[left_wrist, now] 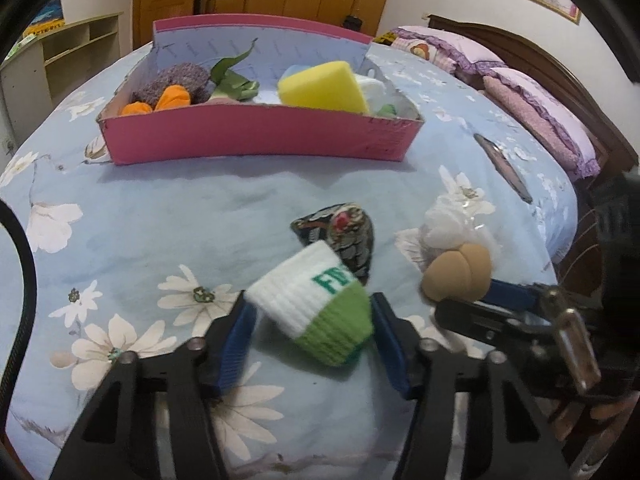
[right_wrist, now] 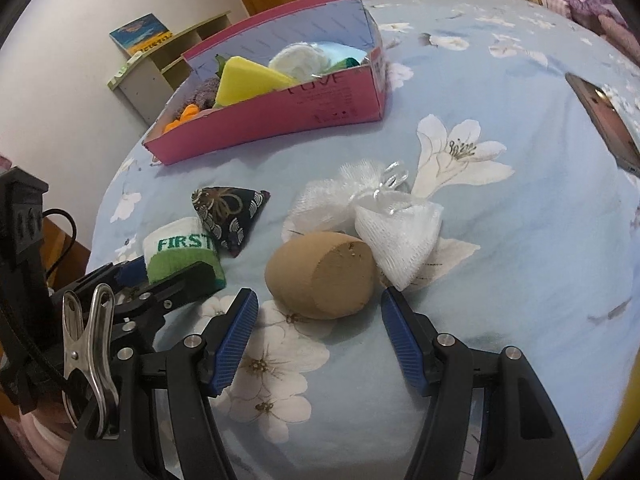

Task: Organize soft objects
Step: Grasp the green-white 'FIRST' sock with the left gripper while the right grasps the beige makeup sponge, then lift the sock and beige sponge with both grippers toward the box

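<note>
A white and green knit wristband lettered "FIRST" sits between the blue pads of my left gripper, which press on both of its sides. The right wrist view shows the same grip on the wristband from the side. A tan egg-shaped sponge lies on the floral bedsheet between the fingertips of my right gripper, which is open with gaps on both sides. A dark patterned triangular pouch and a white mesh bag lie just beyond. The pink box stands further back, holding a yellow sponge and other soft items.
A phone lies on the bed to the right. Purple pillows and a wooden headboard line the far right side. A low shelf unit stands against the wall on the left, past the bed's edge.
</note>
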